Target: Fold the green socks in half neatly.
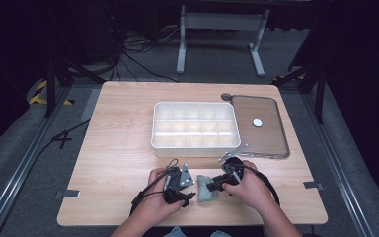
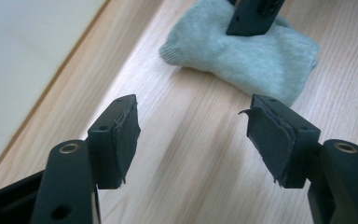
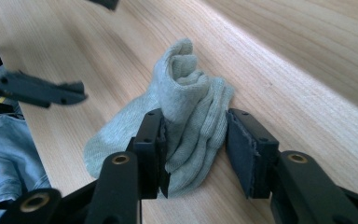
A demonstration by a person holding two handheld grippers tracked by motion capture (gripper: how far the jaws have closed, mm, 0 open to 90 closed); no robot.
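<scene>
While I look down from the high view, I see the small grey-green knitted sock (image 1: 207, 189) lying bunched on the light wooden tabletop (image 1: 118, 148), near the edge closest to the person and between the two hands. It is well apart from the white plastic box with many small compartments (image 1: 196, 127) that stands in the middle of the tabletop. Just beside that box, on its right, lies a flat transparent lid (image 1: 261, 126) with a small white round piece (image 1: 257, 123) on it.

In the right gripper view, the right gripper (image 3: 193, 151) has the sock (image 3: 186, 116) between its jaws. The folded part of the sock stands up between the pads; one jaw lies against the fabric, while at the other jaw I see a narrow gap between pad and fabric. So the sock is between the jaws, but I cannot say that it is clamped. The person's blue trouser fabric (image 3: 4, 158) shows past the tabletop edge.

In the left gripper view, the left gripper (image 2: 191, 140) has its jaws wide apart, with only bare wood between them. It hovers just beside the sock (image 2: 242, 56) and does not touch it. One jaw of the right gripper presses onto the top of the sock there.
</scene>
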